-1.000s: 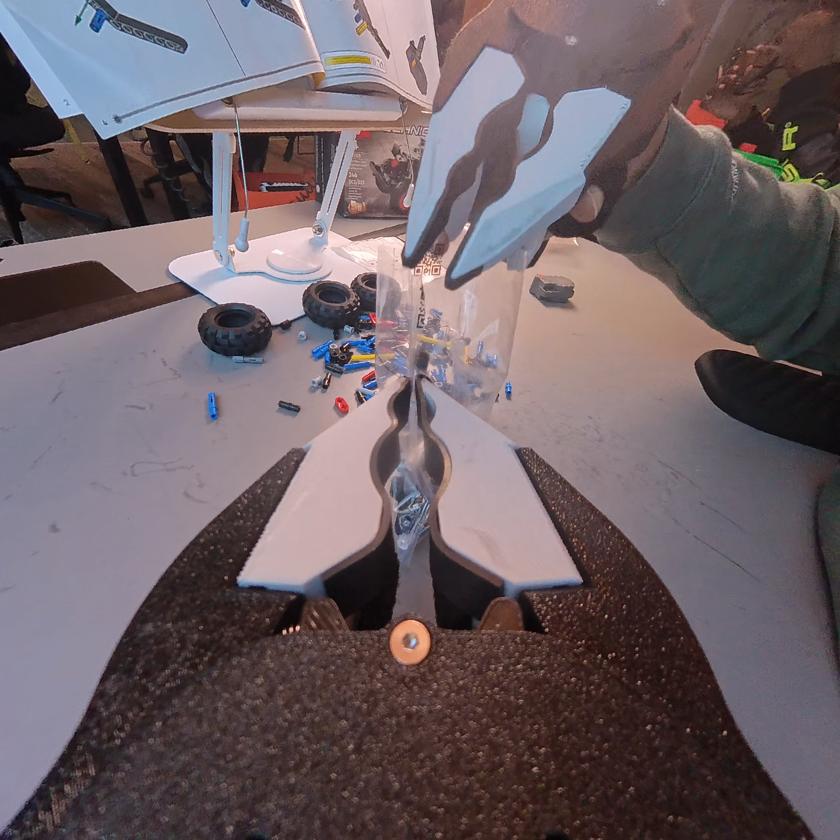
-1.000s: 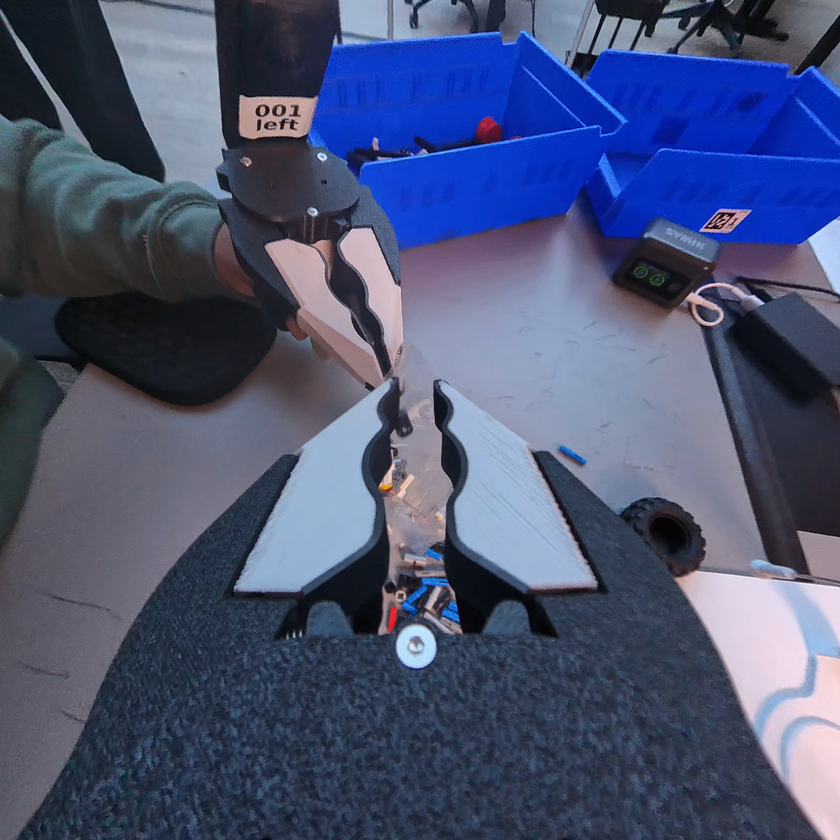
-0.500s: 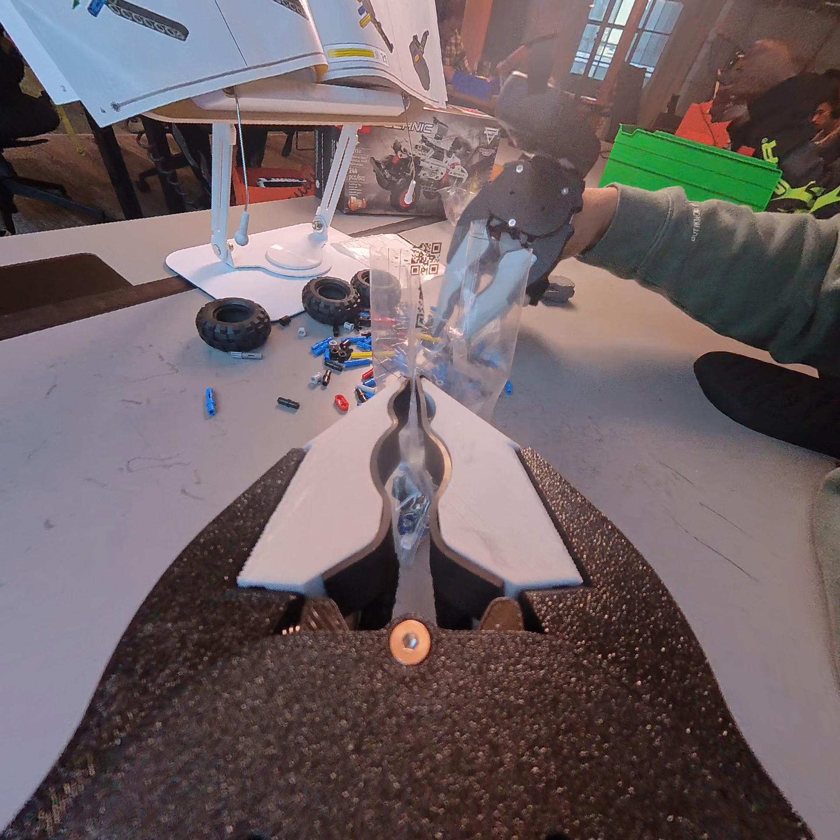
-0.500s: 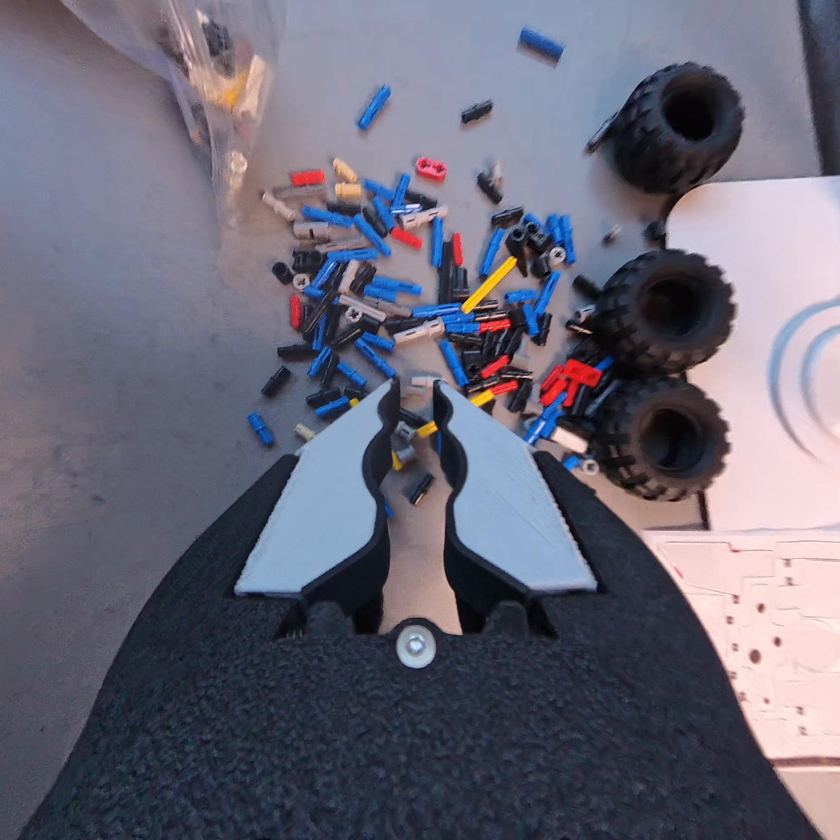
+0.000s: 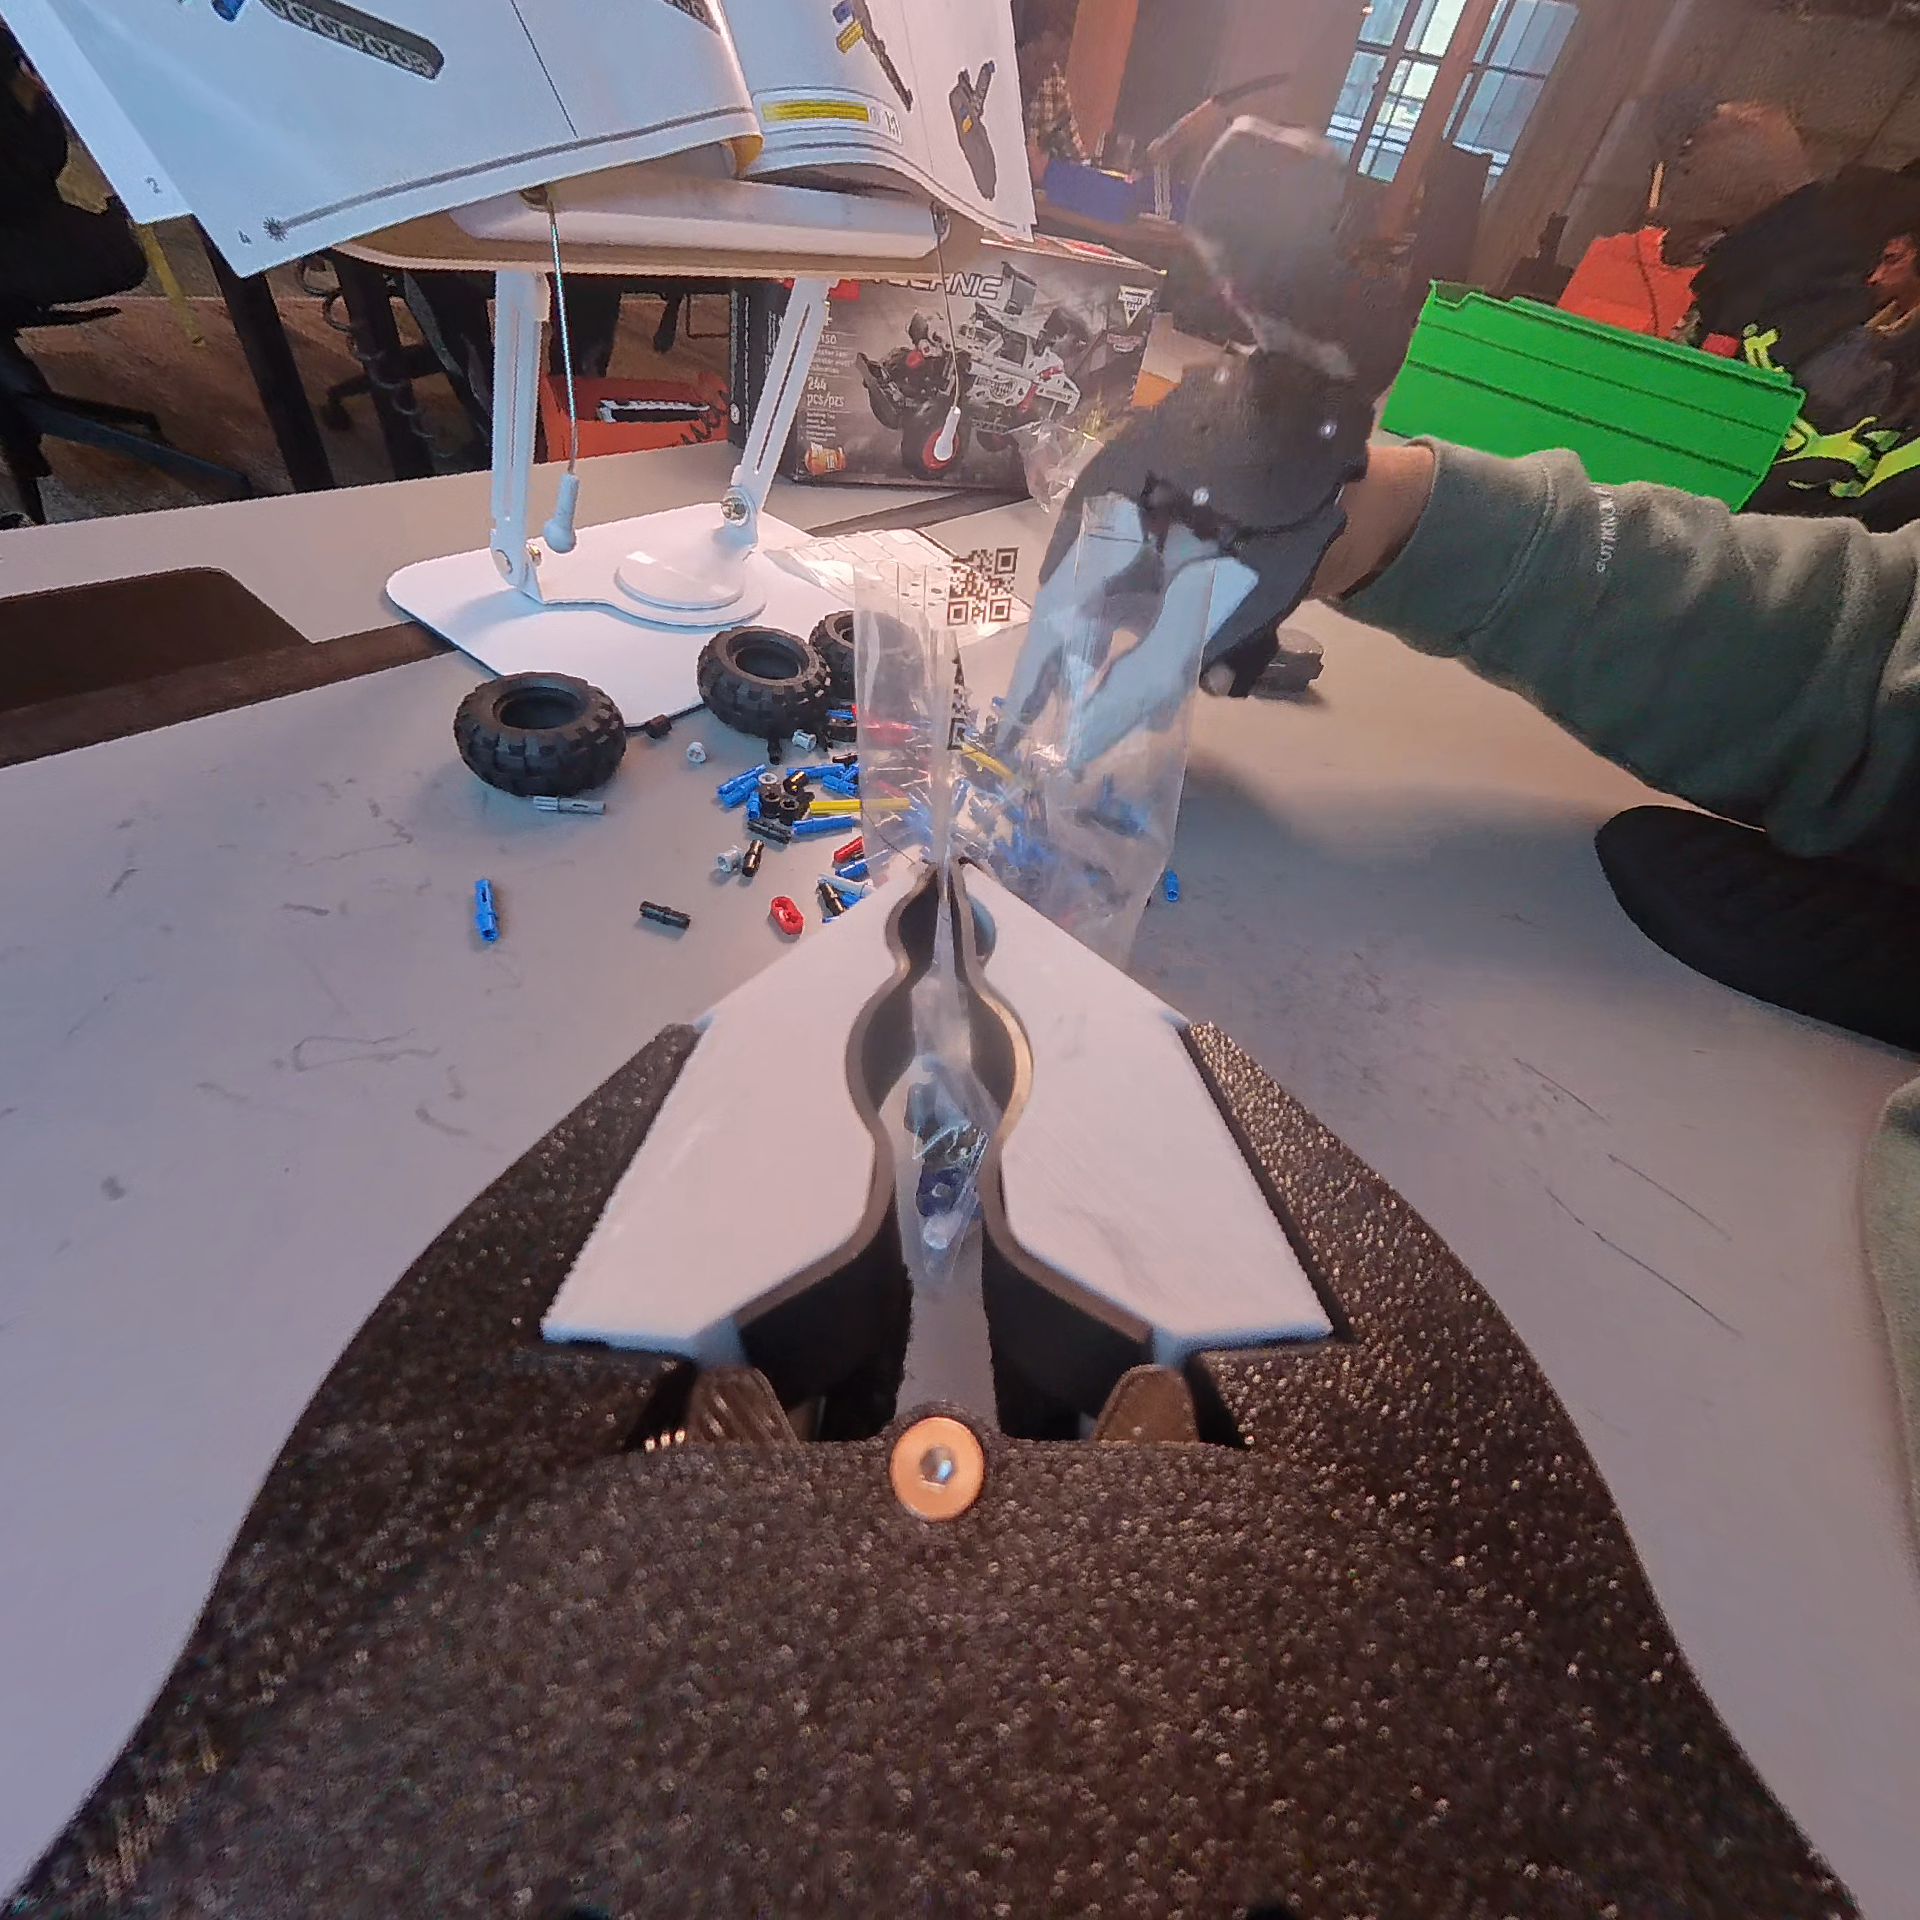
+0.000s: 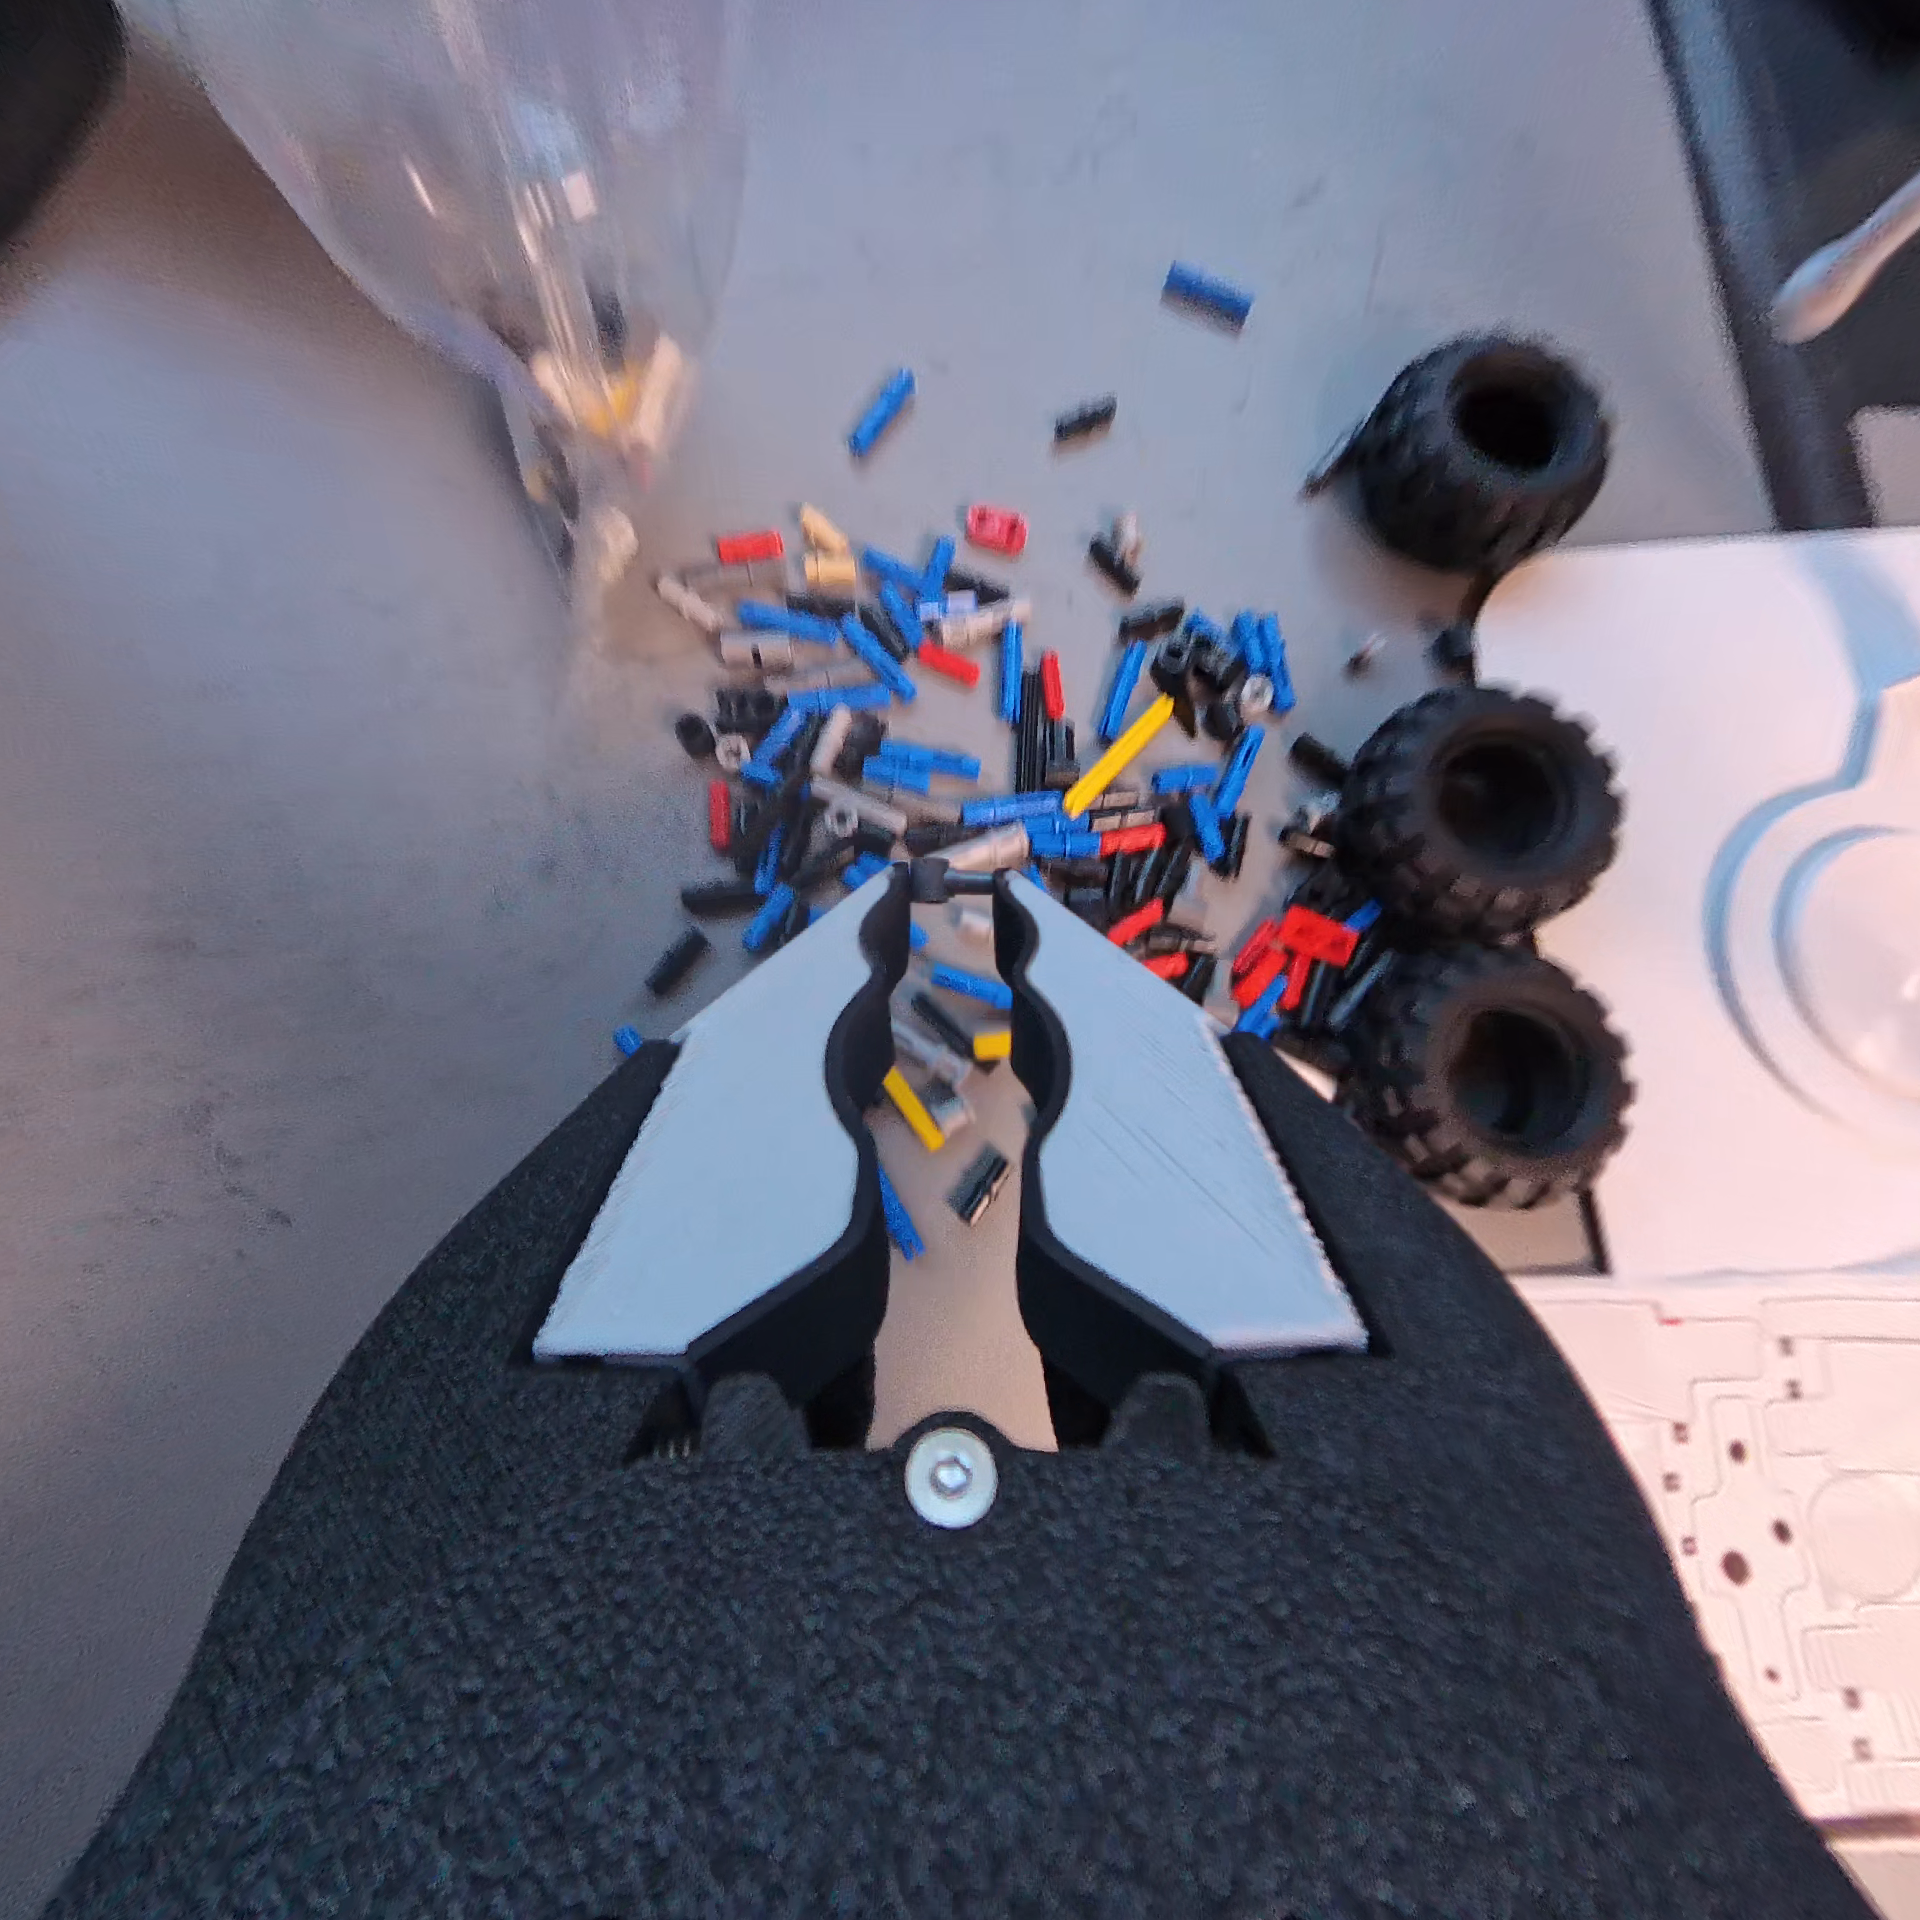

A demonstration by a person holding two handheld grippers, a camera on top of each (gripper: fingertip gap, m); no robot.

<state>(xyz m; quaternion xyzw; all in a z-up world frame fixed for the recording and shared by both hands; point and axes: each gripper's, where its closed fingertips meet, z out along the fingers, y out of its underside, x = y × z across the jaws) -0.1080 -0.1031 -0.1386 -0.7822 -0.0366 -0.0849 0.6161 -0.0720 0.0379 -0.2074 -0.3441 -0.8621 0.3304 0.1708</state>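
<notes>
While its fingers press together on a clear plastic bag (image 5: 1013,769), the left gripper (image 5: 943,883) holds the bag upright above the grey table (image 5: 312,1039), with a few small pieces caught in the fold between the fingers. At 12 o'clock from its tips lies a pile of small blue, black, red and yellow pieces (image 5: 800,810), and three black tyres (image 5: 540,732) sit at 11 o'clock beside a white stand base (image 5: 582,613). The right gripper (image 6: 948,883) points down over the same pile (image 6: 966,748), fingers slightly parted with a small black piece (image 6: 940,881) between the tips; whether they grip it I cannot tell. The bag (image 6: 468,208) hangs at 11 o'clock from it, the tyres (image 6: 1486,810) at 2 o'clock.
</notes>
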